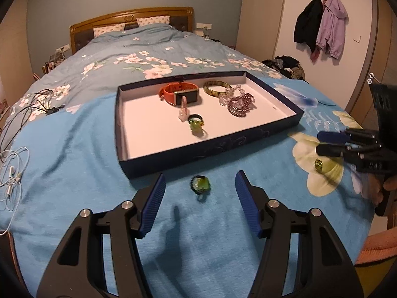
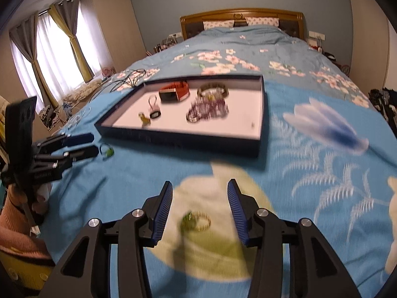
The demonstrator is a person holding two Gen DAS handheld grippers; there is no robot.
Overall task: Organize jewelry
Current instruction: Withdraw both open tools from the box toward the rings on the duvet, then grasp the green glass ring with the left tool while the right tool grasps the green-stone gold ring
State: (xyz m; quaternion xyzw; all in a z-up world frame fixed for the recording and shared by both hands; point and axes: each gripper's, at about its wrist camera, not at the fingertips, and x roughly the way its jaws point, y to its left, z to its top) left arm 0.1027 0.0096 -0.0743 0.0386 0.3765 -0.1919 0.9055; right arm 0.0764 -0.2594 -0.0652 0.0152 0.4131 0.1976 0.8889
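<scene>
Left wrist view: left gripper (image 1: 200, 186) spread, green-stone ring (image 1: 200, 185) lay between its fingers, untouched.
Right wrist view: right gripper (image 2: 200, 198) spread; gold ring (image 2: 196, 221) between, unpinched.
Tray (image 1: 211, 146): just beyond.

both grippers are showing black angular linkage arms with cut-out slots, round silver pivot screws, and ribbed blue pads lining the fingers. left gripper (image 1: 200, 181) and right gripper (image 2: 200, 193) are appearing identical in build. a knitted salmon-pink sleeve (image 2: 17, 226) is covering the person's arm, over a yellow garment.
</scene>
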